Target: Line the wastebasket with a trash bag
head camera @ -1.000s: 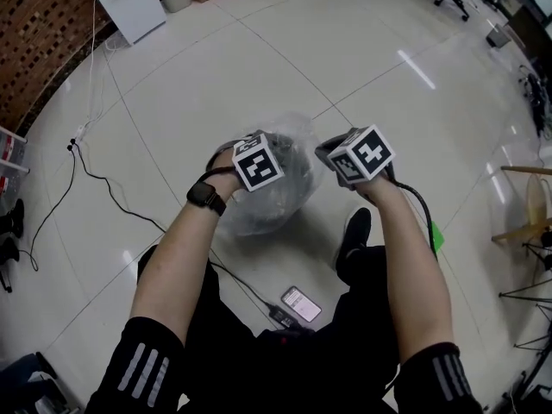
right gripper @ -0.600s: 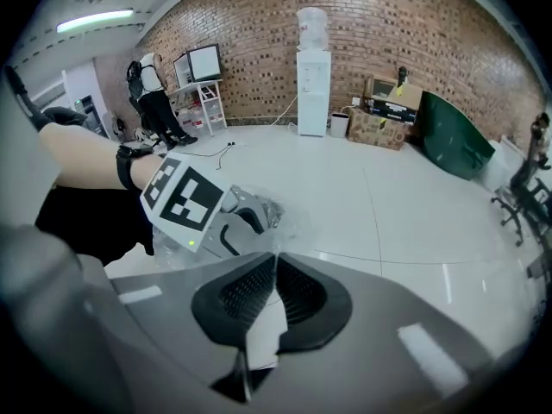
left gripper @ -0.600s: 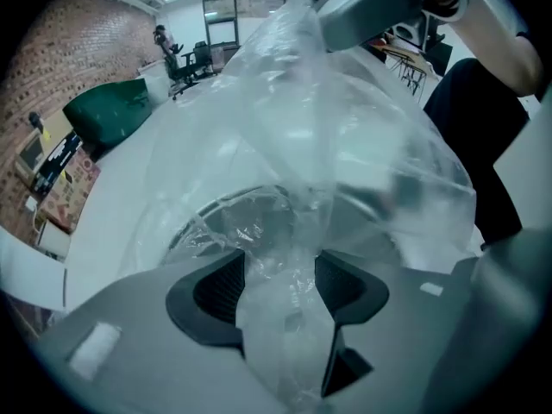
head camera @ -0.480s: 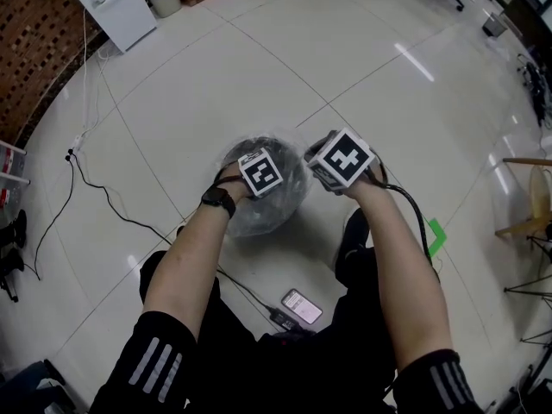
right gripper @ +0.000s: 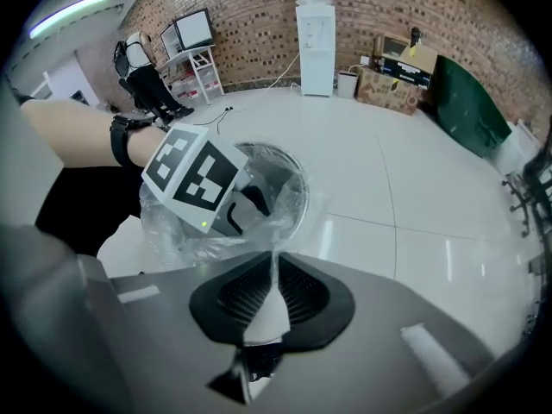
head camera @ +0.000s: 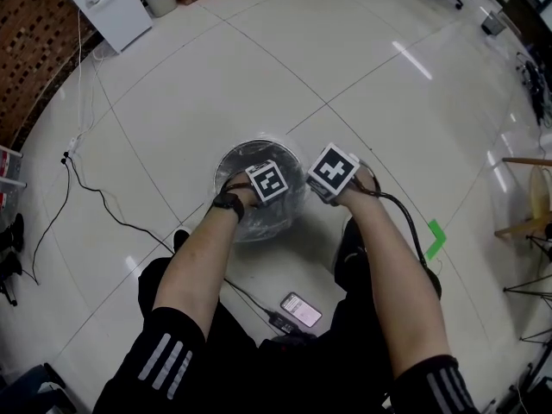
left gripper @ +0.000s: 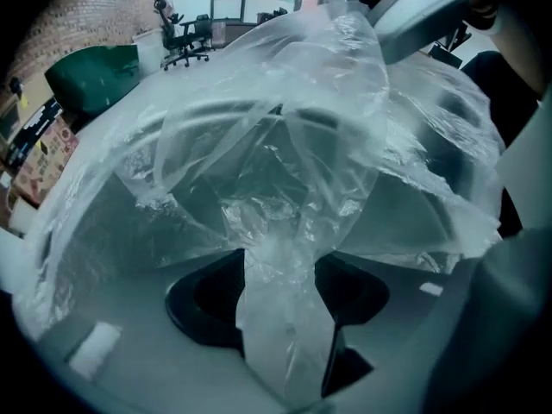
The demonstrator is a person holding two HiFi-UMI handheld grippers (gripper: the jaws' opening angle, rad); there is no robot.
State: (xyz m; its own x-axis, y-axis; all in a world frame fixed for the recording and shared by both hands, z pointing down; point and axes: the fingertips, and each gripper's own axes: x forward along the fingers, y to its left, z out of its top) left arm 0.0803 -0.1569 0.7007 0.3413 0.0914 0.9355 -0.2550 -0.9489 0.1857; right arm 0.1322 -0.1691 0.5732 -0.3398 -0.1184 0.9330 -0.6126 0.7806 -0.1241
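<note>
Left gripper: my fingers clamped on bunched clear trash bag. Right gripper: fingers pinched tight on its edge. Both just over the wastebasket mouth.

The person wears a black short-sleeved top with white stripes on both sleeves, black trousers, a black shoe and a black wristwatch. The grey left gripper and right gripper have black jaw pads, and each carries a white cube with black square markers (a black cable runs from the right one).
</note>
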